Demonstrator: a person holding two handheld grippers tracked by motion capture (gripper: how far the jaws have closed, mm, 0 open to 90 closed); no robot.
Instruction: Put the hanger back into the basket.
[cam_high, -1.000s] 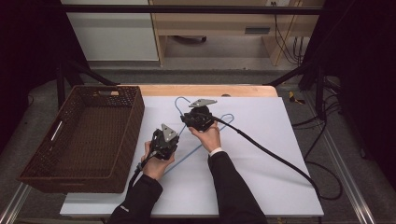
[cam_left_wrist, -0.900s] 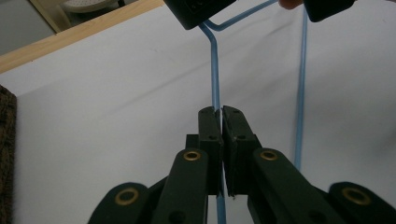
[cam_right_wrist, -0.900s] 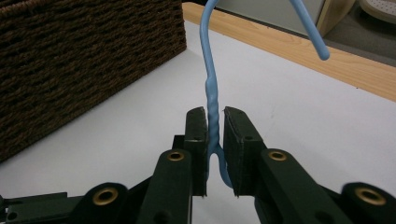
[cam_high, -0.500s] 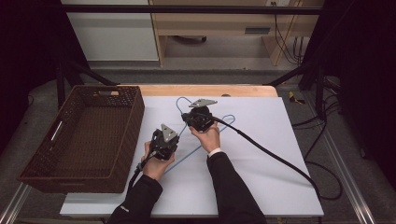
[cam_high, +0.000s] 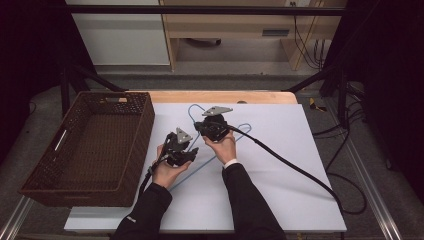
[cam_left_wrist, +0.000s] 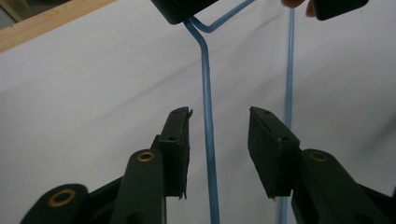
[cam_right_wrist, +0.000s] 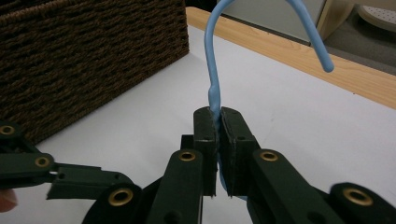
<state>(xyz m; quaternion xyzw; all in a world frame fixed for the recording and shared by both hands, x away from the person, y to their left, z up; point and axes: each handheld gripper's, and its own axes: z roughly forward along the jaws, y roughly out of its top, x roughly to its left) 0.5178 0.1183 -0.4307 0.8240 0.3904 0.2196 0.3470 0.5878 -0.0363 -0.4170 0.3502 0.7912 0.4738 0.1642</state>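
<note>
White table top (cam_high: 300, 165) lying under both hands. Left gripper (cam_left_wrist: 219, 140) jaws just opening, thin blue wire coat hanger (cam_left_wrist: 207, 116) bar sitting loose between them. Right gripper (cam_right_wrist: 218, 122) squeezing hanger neck below hook. Step looks like: letting go with left. Next, probably: lifting hanger toward brown woven basket (cam_high: 127, 150), keeping tight hold.

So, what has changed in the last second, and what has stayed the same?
The left tongs have just been opening; the blue hanger wire runs between their pads untouched. The right tongs stay shut on the hanger's neck. Both hands, the hanger and the basket kept their places.
</note>
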